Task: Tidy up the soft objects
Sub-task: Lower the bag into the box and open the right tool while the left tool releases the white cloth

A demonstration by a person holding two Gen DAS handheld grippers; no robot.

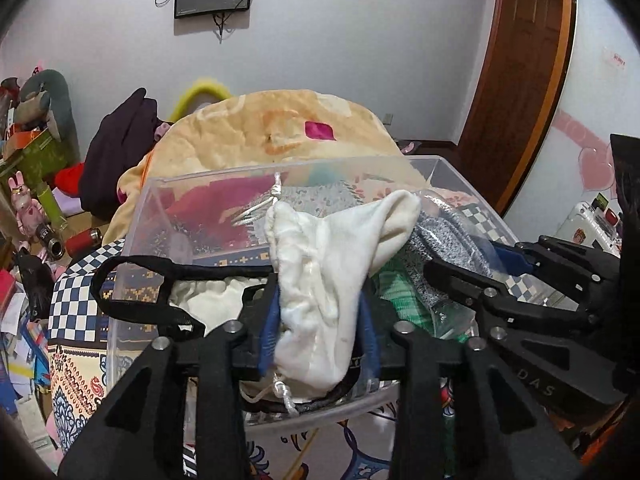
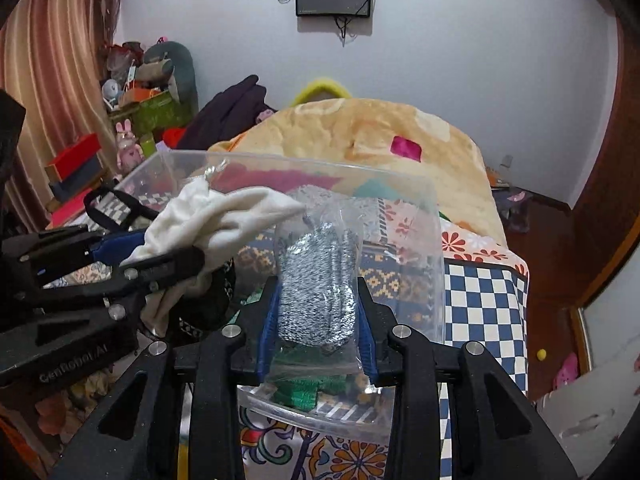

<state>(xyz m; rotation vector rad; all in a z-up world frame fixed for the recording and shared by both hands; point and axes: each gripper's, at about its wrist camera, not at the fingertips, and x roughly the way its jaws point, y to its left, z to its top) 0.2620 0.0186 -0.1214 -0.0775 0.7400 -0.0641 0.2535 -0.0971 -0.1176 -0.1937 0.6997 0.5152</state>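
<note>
My left gripper [image 1: 320,316] is shut on a white drawstring pouch [image 1: 324,280] and holds it over a clear plastic bin [image 1: 132,232]. The pouch also shows in the right wrist view [image 2: 208,216], with the left gripper [image 2: 132,256] at the left. My right gripper [image 2: 318,320] is shut on a speckled grey knit item in a clear plastic bag [image 2: 316,280], held above the bin [image 2: 436,264]. The right gripper [image 1: 472,268] shows at the right of the left wrist view. Green fabric [image 2: 308,384] and a black strap [image 1: 132,272] lie at the bin.
The bin stands on a bed with a patterned checkered cover [image 2: 484,300]. A folded peach blanket [image 1: 280,128] lies behind it. Dark clothing [image 1: 116,148], plush toys and boxes [image 1: 36,140] crowd the left. A wooden door frame [image 1: 516,80] is at the right.
</note>
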